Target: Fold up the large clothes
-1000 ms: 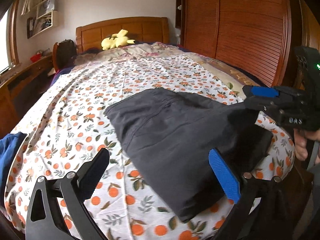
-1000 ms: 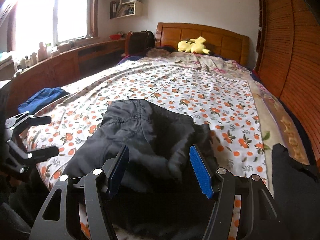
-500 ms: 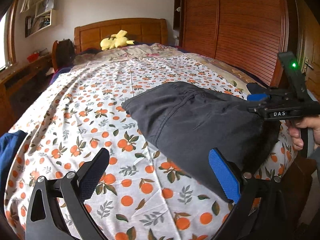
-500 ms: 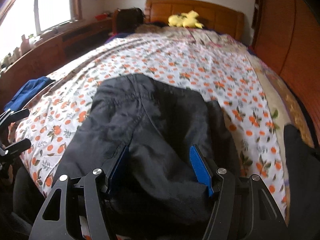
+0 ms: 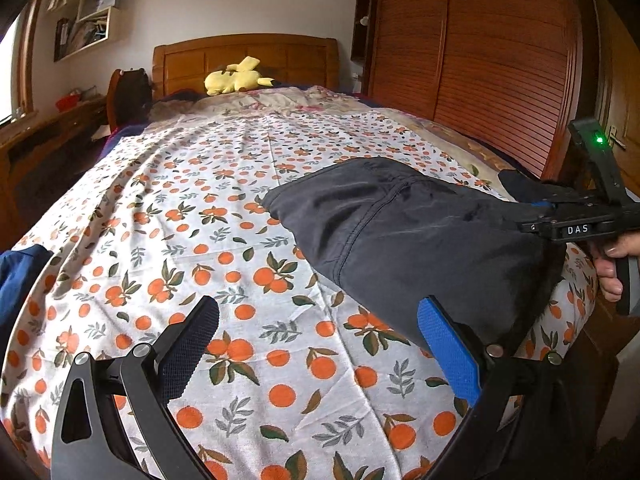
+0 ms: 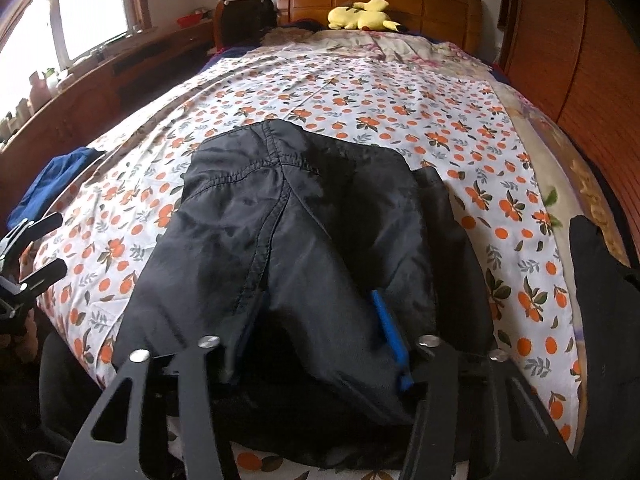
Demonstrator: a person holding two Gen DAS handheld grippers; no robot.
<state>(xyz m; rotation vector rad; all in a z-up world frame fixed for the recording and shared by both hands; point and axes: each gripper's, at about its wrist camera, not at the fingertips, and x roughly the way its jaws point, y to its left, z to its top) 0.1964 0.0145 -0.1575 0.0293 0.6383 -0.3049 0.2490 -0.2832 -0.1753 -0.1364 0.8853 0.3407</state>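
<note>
The left gripper (image 5: 316, 344) is hovering out to the left of the dark garment (image 5: 400, 236), its jaws standing wide apart over bare orange-print bedsheet (image 5: 224, 216) with nothing between them. The garment itself is lying bunched at the foot end of the sheet, near the bed's edge. At the garment's near hem, the right gripper (image 6: 316, 332) is closing its jaws now, a ridge of the black fabric sitting between them. This looks like the gathering grip before a fold. Next, the left gripper probably needs its own hold on the garment's left edge.
</note>
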